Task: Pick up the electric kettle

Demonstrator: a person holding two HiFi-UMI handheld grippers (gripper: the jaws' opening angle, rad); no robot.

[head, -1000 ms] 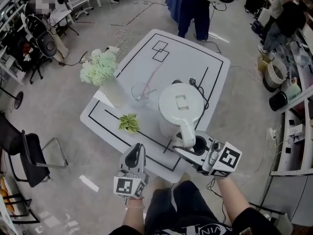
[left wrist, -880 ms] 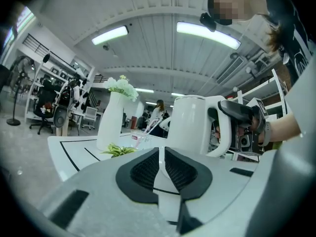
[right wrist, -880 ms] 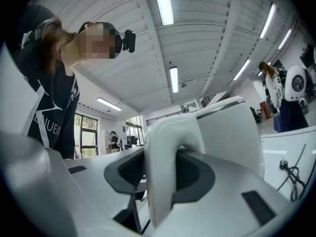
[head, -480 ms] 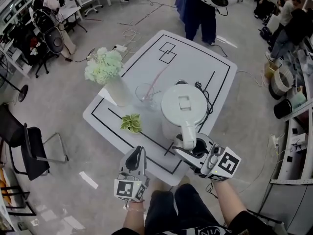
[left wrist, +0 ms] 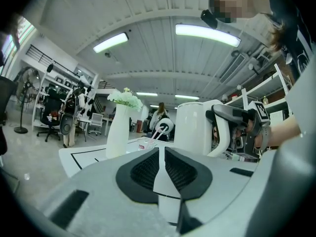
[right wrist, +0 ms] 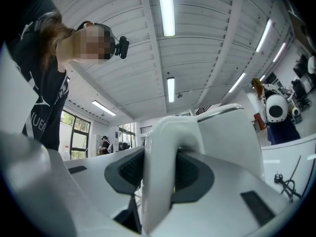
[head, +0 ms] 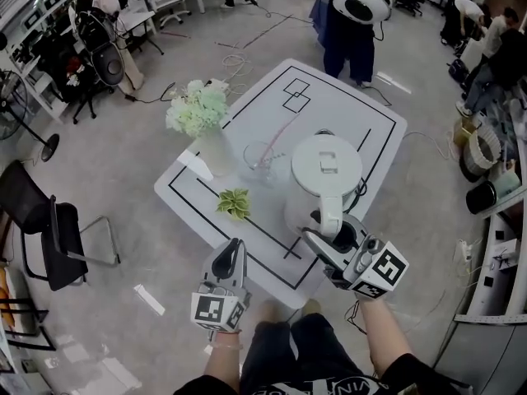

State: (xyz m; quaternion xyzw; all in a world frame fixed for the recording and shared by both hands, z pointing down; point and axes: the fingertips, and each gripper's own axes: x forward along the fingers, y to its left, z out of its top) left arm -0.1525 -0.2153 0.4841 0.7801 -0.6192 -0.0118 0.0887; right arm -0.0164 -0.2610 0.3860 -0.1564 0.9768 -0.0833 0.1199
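Electric kettle (head: 325, 167): being seen at the near right of the white table (head: 329, 97).
Right gripper (head: 333, 235): being pressed shut on the kettle's handle (head: 331, 208).
Left gripper (head: 230, 253): being held at the table's near edge, jaws together, nothing between them.
Handling: being judged rigid, smooth and heavy if filled; the handle is being judged the hold, taken high against tipping.

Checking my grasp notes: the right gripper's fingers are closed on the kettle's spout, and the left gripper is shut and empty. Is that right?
Not quite. The right gripper's fingers are closed on the kettle's handle, not its spout. The right gripper view shows the white handle clamped between them. The left gripper is indeed shut and empty.
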